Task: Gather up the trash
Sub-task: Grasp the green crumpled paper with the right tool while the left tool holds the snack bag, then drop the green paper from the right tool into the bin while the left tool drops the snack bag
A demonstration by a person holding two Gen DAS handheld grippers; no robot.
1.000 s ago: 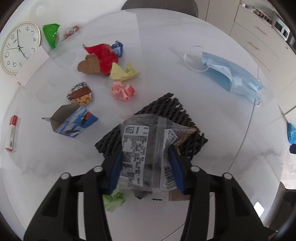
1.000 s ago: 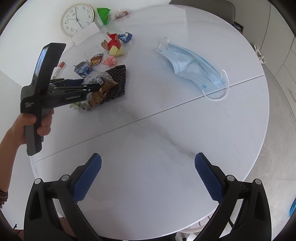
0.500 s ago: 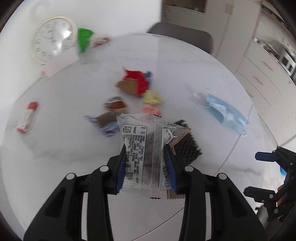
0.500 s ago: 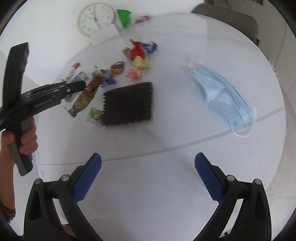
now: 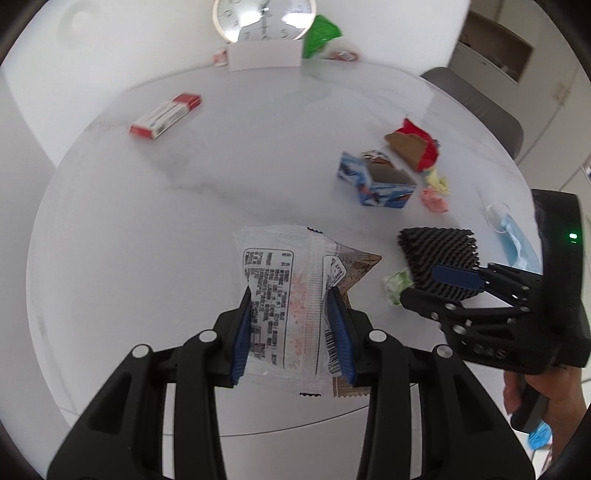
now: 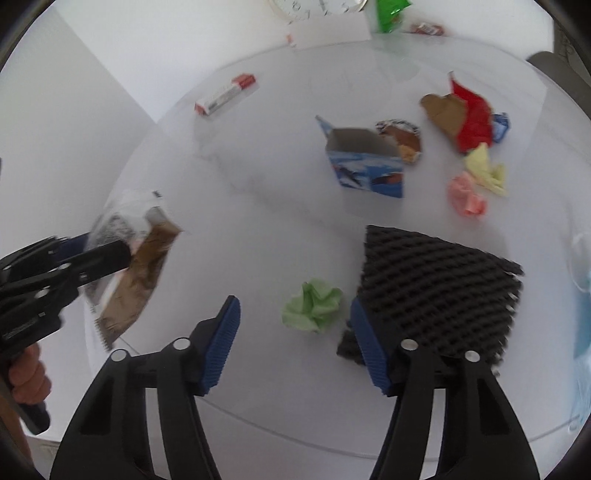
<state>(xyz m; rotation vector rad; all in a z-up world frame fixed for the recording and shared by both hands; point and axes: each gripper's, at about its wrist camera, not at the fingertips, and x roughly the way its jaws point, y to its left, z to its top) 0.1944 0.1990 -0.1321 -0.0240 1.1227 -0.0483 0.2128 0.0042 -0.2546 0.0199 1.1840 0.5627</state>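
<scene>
My left gripper is shut on a clear snack wrapper with a brown wrapper behind it, held above the white round table. It shows at the left of the right wrist view. My right gripper is open, its jaws either side of a crumpled green paper ball, with the black foam mesh against its right finger. The right gripper also shows in the left wrist view.
Further back lie a blue carton, a red and brown wrapper, yellow and pink paper balls, and a red-white box. A blue face mask lies at right. A clock stands at the back.
My left gripper has lifted the wrappers and swung left, away from the mesh. My right gripper has moved forward over the table to the green paper ball and narrowed its opening.
</scene>
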